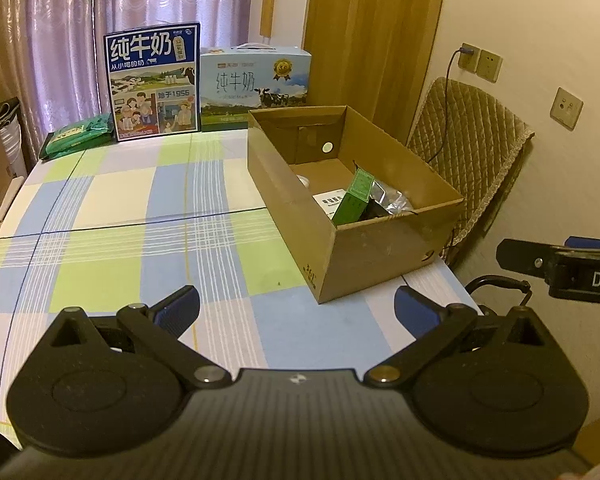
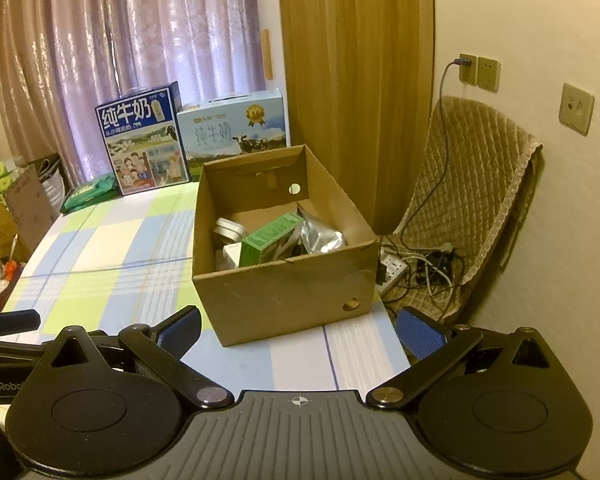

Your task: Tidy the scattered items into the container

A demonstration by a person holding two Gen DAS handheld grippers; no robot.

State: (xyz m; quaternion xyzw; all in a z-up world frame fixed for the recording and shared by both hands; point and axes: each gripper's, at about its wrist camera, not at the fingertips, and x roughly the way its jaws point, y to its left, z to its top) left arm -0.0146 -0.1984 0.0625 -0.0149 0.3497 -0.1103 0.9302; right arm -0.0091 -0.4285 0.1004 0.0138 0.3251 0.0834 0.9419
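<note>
The table (image 1: pixel 112 216), under a checked cloth of blue, green and cream, runs ahead of both grippers and is bare on the stretch straight ahead of the left gripper. On it stands the open cardboard box (image 2: pixel 284 296), ahead and to the right of the left gripper (image 1: pixel 298 312) and just beyond the fingertips of the right gripper (image 2: pixel 299 326), a little left of its centre line. Far past the box, against the curtain, stand a dark blue milk carton (image 1: pixel 153 82) and a pale blue milk carton (image 1: pixel 255 84) side by side, with a flat green packet (image 1: pixel 78 136) lying to the left of them (all three well away from either tool).

Inside the box, at the end nearer the grippers, a green carton (image 2: pixel 270 242) lies tilted on top of the other contents. A crumpled silver foil pouch (image 2: pixel 320 236) sits just to its right, a round metal tin (image 2: pixel 230 229) to its left, and a white labelled pack (image 1: pixel 332 200) is partly hidden beneath it.

Each gripper has its blue-padded fingers spread wide apart with nothing between them. The right gripper's finger shows at the right edge of the left wrist view.
</note>
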